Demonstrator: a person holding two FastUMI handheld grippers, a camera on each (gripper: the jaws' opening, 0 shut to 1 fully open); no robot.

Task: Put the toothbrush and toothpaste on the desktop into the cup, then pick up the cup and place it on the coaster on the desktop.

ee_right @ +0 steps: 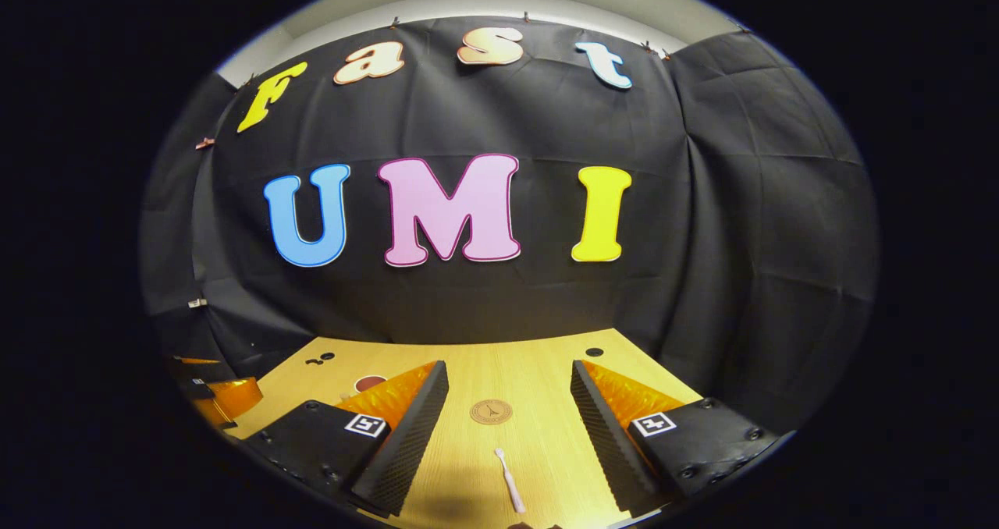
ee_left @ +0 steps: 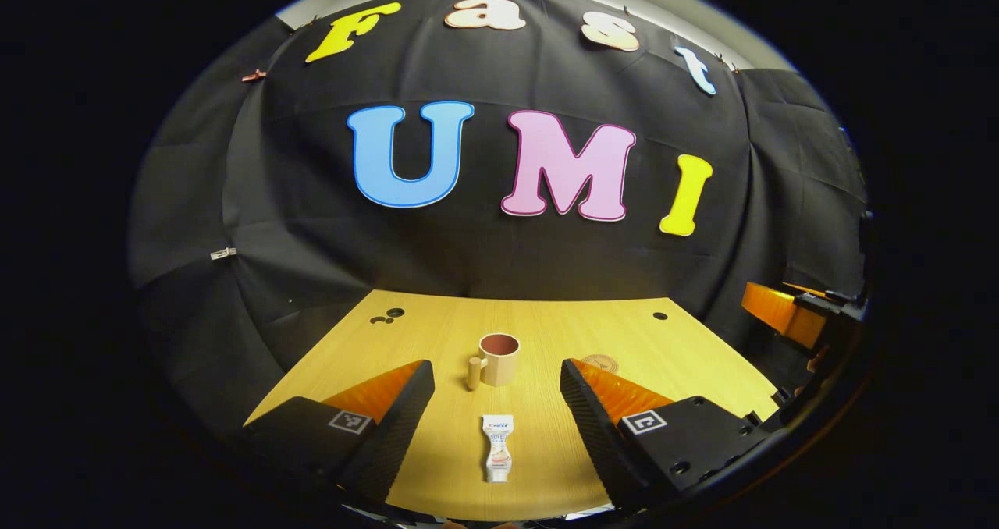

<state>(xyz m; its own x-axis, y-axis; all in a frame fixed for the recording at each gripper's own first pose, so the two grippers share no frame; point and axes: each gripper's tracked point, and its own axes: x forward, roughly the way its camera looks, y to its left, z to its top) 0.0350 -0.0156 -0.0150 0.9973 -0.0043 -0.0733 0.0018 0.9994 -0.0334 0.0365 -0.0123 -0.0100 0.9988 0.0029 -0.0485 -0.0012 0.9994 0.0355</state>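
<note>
Low in the left gripper view, the desk (ee_left: pixel 671 349) is yellow wood grain with dark round holes. At its centre the cup (ee_left: pixel 499 359) is tan with a reddish-brown inside. Below it the toothpaste (ee_left: pixel 497 447) is white with orange and blue print. In the right gripper view the coaster (ee_right: pixel 491 412) at lower centre is tan with a dark emblem, and the toothbrush (ee_right: pixel 510 481) below it is pale pink.

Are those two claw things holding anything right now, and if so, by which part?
Nothing is held. The left hand-held gripper is open above the toothpaste lying on the desk; the right hand-held gripper is open above the toothbrush.

Toothbrush (ee_right: pixel 510 480) lies between spread fingers (ee_right: pixel 406 435), coaster (ee_right: pixel 491 412) beyond.
</note>
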